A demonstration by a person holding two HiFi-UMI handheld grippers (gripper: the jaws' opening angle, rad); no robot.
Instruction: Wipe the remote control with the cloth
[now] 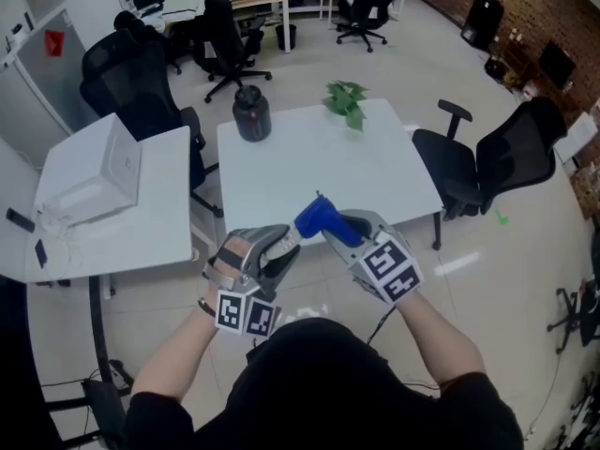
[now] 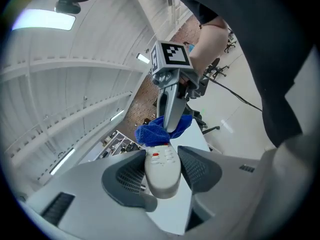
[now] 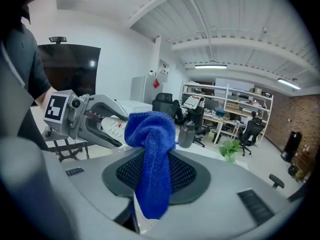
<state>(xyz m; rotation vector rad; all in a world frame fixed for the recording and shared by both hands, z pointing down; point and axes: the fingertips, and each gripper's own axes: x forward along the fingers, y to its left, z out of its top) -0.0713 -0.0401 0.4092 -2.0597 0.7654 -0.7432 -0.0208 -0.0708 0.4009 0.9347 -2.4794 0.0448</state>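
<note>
Office chairs and desks ring a white square surface just ahead of me. A dark jar and a small green plant sit at its far side.

Both hands are up in the air in front of its near edge. My left gripper is clamped at a middling width on the sides of a white plastic remote control. It has only the near end, and the button face points up and away from me. My right gripper is pinched narrow on a blue terry cloth. A thick bunch stands up past the jaws and a tail hangs down between them. That bunch is lying right on the far end of the remote, just beyond the red button, so I'd say the wipe is under way.

Now the worries:
- **Remote twisting loose:** I'm holding it by one end, so pushing hard at the other end could lever it out of the left jaws.
- **A long drop:** we look to be over the floor rather than the surface, so a slip means a fall.
- **Cloth pulling free:** it's held by a fold alone, so snagging on the buttons could tug it out.
- **Grippers bumping:** they're close together, and a careless stroke could knock one into the other.
</note>
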